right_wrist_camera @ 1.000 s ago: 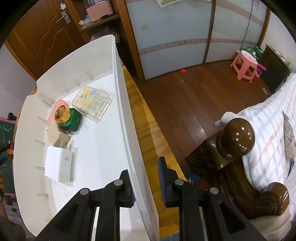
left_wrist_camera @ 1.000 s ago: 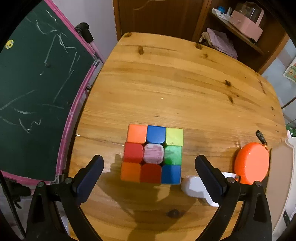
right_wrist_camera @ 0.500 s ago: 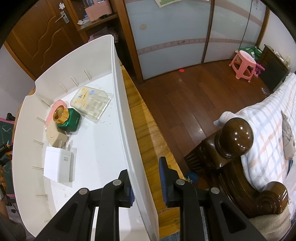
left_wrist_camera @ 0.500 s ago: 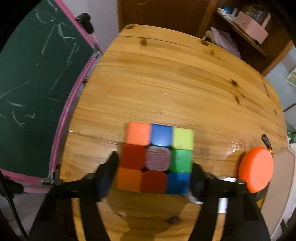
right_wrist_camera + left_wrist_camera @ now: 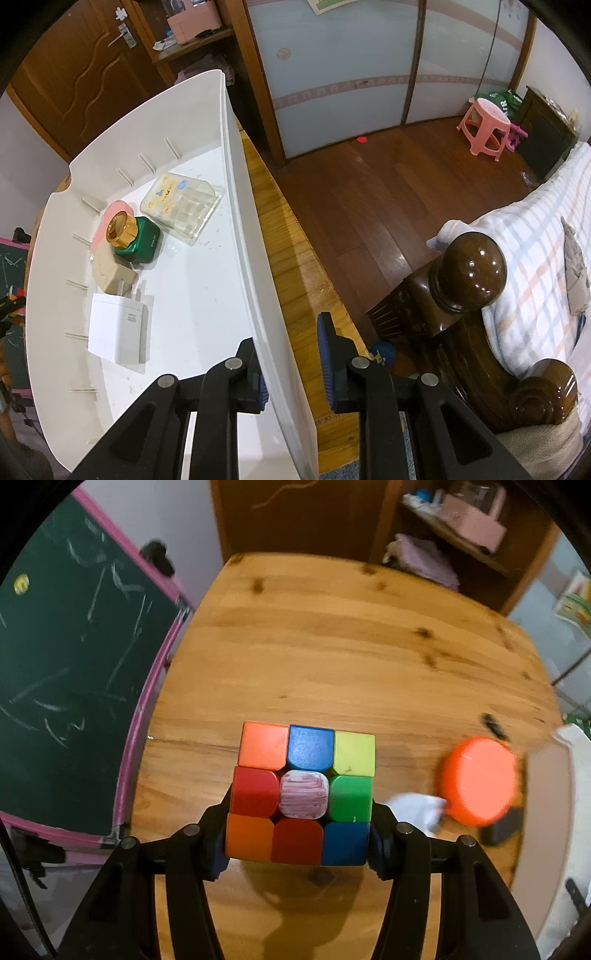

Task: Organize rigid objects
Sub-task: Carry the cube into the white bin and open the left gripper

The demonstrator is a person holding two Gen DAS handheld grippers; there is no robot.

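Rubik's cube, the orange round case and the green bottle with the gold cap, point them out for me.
Rubik's cube [image 5: 303, 794], left wrist view, worn centre sticker of the top face.
Orange round case [image 5: 479, 780], left wrist view, middle of its lid.
Green bottle [image 5: 142, 243], right wrist view, green body below the cap.

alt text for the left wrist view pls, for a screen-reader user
The left gripper is shut on a scrambled puzzle cube over a round wooden table. An orange disc-shaped case and a small white object lie to the right; a green chalkboard stands left.

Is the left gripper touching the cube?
Touching. Left wrist view: both fingers of the left gripper press flush against the cube sides, no gap.
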